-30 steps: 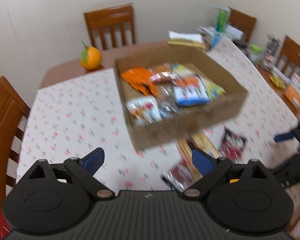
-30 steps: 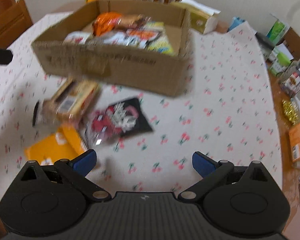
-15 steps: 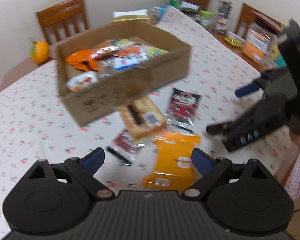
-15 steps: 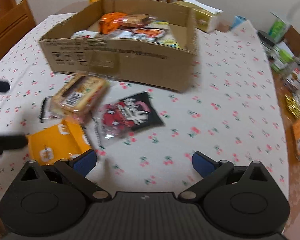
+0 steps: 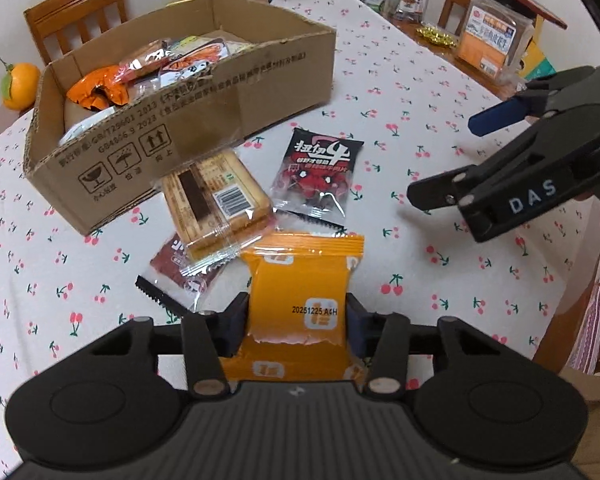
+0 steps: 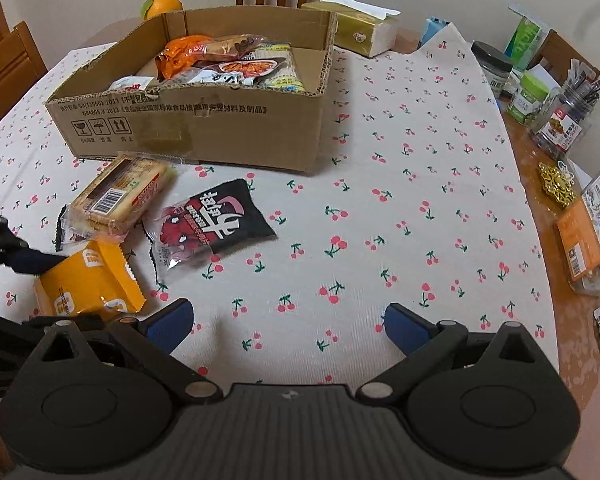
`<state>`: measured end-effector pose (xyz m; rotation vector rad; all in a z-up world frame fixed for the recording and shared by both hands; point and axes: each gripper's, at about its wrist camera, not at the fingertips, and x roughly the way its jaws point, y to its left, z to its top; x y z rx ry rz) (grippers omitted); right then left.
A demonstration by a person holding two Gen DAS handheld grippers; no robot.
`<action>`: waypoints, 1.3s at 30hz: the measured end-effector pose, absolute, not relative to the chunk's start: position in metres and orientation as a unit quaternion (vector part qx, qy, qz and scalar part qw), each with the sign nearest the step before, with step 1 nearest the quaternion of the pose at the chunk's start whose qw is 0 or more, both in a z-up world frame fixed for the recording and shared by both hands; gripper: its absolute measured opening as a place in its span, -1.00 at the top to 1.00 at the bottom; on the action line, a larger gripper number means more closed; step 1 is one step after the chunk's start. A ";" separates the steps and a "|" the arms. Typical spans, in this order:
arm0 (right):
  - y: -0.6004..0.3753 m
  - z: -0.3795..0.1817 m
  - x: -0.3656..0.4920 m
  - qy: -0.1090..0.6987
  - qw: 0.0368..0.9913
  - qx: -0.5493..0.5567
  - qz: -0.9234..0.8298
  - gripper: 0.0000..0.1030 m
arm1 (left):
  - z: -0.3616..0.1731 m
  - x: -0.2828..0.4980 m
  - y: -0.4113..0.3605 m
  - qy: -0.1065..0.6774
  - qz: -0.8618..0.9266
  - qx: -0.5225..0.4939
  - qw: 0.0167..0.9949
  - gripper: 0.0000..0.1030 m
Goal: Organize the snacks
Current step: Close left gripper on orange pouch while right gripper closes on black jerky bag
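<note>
Left gripper (image 5: 298,322) was closing on the orange snack packet (image 5: 300,280); both pads sat against the packet's two long sides, so it read as a pinch across the width, near the sealed bottom end. Likely picked that way because the wrapper is flat and puffy: side squeeze gets purchase without digging under it. Packet lay near the table's front edge, still on the cherry-print tablecloth (image 5: 440,92), its top seam touching the black-and-red packet (image 5: 316,172) and just beside the biscuit pack (image 5: 216,204).

Right gripper (image 6: 288,322) was spread wide, nothing between the pads, hovering over bare cloth toward the table's right side. Looked like it was parked clear so the left had room.

Cardboard box (image 5: 236,112) sat toward the back-left of the table, already part-filled with snacks, low front wall facing the loose pile. Judgement: that's the drop target, and the low wall makes for a short lift over.

Biscuit pack rested partly on a dark-red wrapper (image 5: 172,268), close to the box's front wall. Three loose items remained besides the orange one. Risk: the wrapper may crumple and slip out on the lift.
</note>
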<state>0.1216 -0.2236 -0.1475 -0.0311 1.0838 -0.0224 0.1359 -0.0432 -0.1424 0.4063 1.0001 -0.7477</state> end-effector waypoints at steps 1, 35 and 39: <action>-0.224 -0.147 0.123 0.515 0.857 -0.015 -0.010 -1.00 | -0.142 0.135 -0.041 0.466 -0.345 0.188 0.793 0.09; -0.193 -0.179 0.177 0.528 0.847 -0.057 -0.027 -1.00 | -0.138 0.126 0.038 0.486 -0.217 0.153 0.833 -0.30; -0.211 -0.182 0.163 0.529 0.849 -0.013 -0.004 -1.00 | -0.140 0.127 0.034 0.487 -0.221 0.165 0.829 -0.30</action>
